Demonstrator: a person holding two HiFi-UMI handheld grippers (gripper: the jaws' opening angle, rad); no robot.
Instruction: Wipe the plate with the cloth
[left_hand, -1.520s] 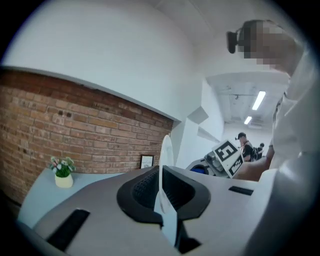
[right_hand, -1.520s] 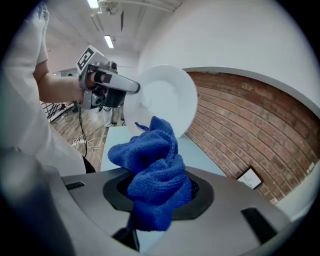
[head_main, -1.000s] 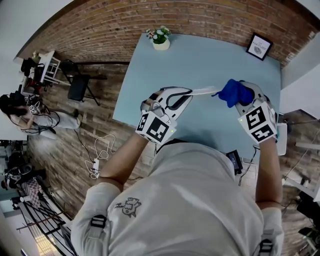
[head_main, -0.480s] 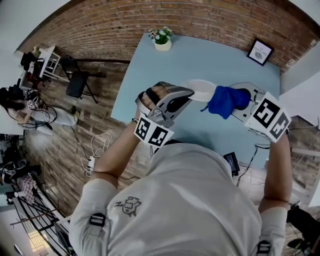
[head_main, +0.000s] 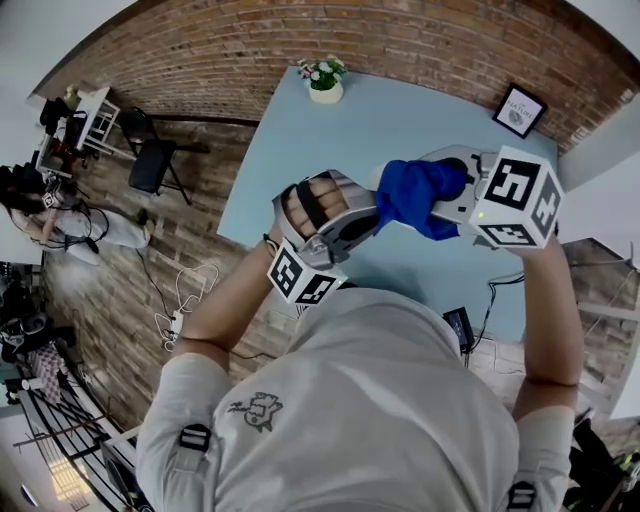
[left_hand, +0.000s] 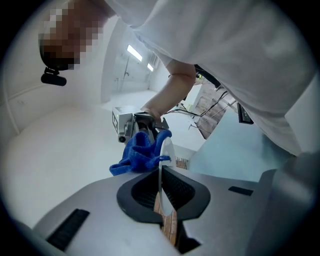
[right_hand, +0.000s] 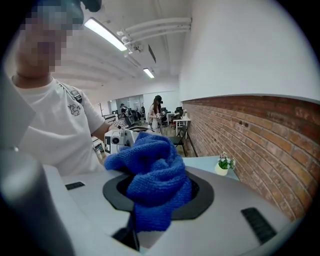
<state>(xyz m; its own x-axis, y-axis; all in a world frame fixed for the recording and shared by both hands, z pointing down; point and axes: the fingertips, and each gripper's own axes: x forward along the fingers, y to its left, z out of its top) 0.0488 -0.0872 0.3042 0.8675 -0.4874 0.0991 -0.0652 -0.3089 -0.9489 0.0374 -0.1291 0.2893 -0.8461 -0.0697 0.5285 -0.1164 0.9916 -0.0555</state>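
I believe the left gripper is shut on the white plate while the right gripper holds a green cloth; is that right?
The cloth is blue, not green, as the right gripper view shows. The left gripper is shut on the white plate while the right gripper holds the cloth.

An open-plan office or lab: brick wall (right_hand: 250, 135), ceiling strip lights (right_hand: 105, 34), a pale-blue table (head_main: 400, 130), people (right_hand: 157, 109) at distant desks (right_hand: 181, 121).
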